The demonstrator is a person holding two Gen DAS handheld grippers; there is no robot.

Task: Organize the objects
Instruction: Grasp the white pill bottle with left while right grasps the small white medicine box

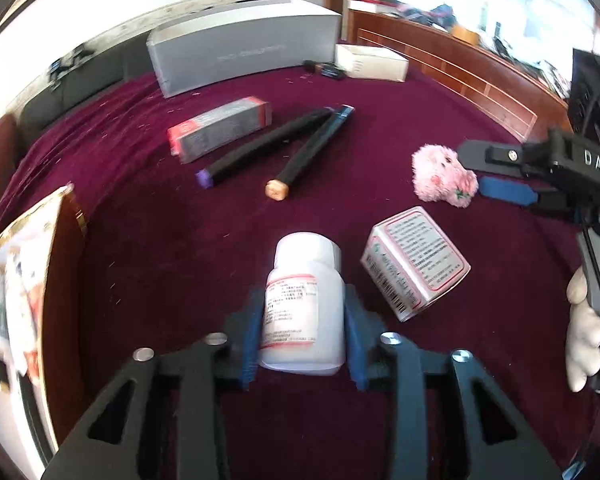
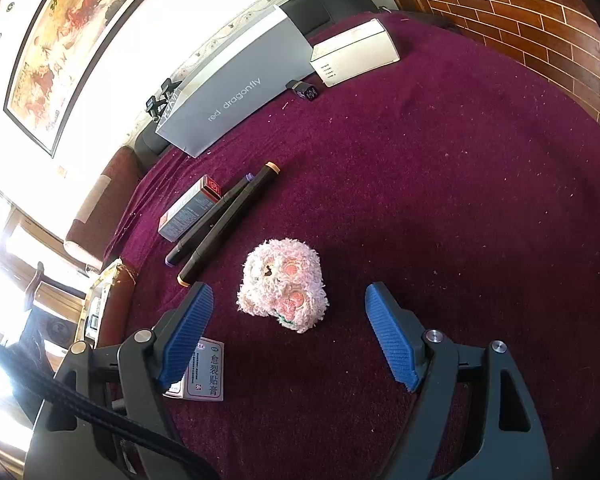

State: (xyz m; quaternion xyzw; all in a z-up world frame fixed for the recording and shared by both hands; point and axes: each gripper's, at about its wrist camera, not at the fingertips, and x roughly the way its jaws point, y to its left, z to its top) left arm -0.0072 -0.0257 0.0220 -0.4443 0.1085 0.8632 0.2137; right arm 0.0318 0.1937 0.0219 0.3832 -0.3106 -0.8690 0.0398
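Left tongs (image 1: pixel 304 328): blue ribbed pads (image 1: pixel 252 344) set against both sides of a white plastic medicine bottle with a red-bordered label (image 1: pixel 302 304), which lies on the maroon cloth-covered surface (image 1: pixel 160 248); the tongs grip it. Just right of the bottle, a small white carton with red-framed print (image 1: pixel 416 264), tilted. Right tongs (image 2: pixel 290 336): spread wide and holding nothing, with a fluffy pink plush toy (image 2: pixel 284 284) on the cloth between and just beyond the tips, apart from both pads. Farther out, two black marker pens (image 1: pixel 288 146) side by side, next to a long grey-and-red carton (image 1: pixel 220 128). At the far edge, a large grey box (image 1: pixel 244 48) and a white box (image 1: pixel 370 62).
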